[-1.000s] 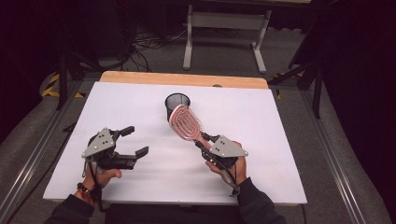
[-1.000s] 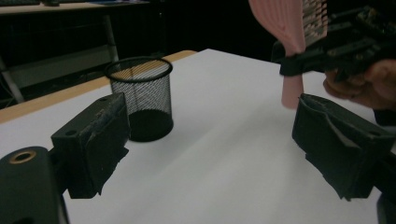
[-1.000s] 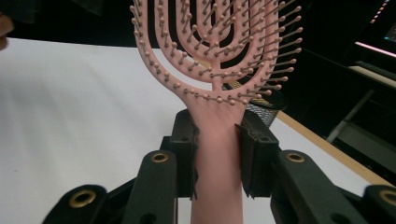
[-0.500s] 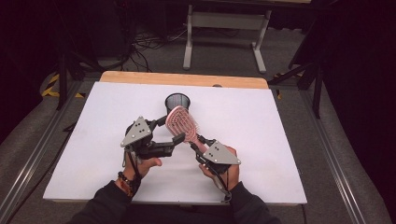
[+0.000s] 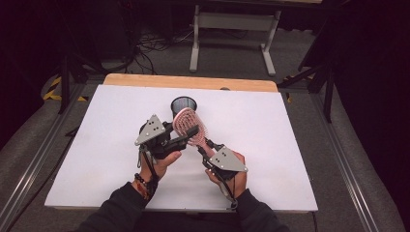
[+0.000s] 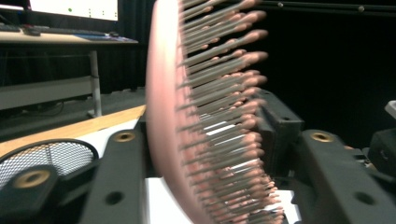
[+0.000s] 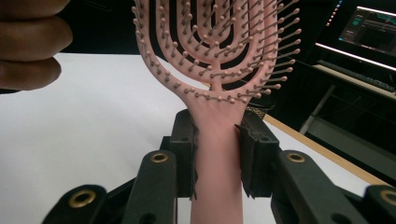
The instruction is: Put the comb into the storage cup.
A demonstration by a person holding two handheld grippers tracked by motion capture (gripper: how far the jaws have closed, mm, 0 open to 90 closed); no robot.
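Pink plastic brush [image 5: 189, 126], bristled and open-ribbed, held above the white table [image 5: 96, 145] near its middle, just in front of a black mesh cup [image 5: 183, 104]. The right hand-held gripper [image 5: 209, 147] is clamped on the brush handle [image 7: 217, 154]; in the right gripper view both pads press the handle's flanks just below the head, and the brush rises upright from the jaws. The left hand-held gripper [image 5: 186, 135] has its jaws spread around the brush head [image 6: 205, 121], one on the smooth back and one on the bristle side; in the left gripper view neither jaw can be confirmed as touching, so it is best read as open around the head, with nothing in its grip. Judged as a likely transfer between the two, the main hazard is timing: if the right jaws let go before the left have a firm hold, the brush would drop to the table or tip against the cup. A second hazard lies in the grip surface, since closing on bristle tips [image 6: 254, 58] gives a springy, uneven seat from which the head could twist or slide out. A third is opposing pull, where both grippers holding at once at different angles could lever the handle out of the right pads.
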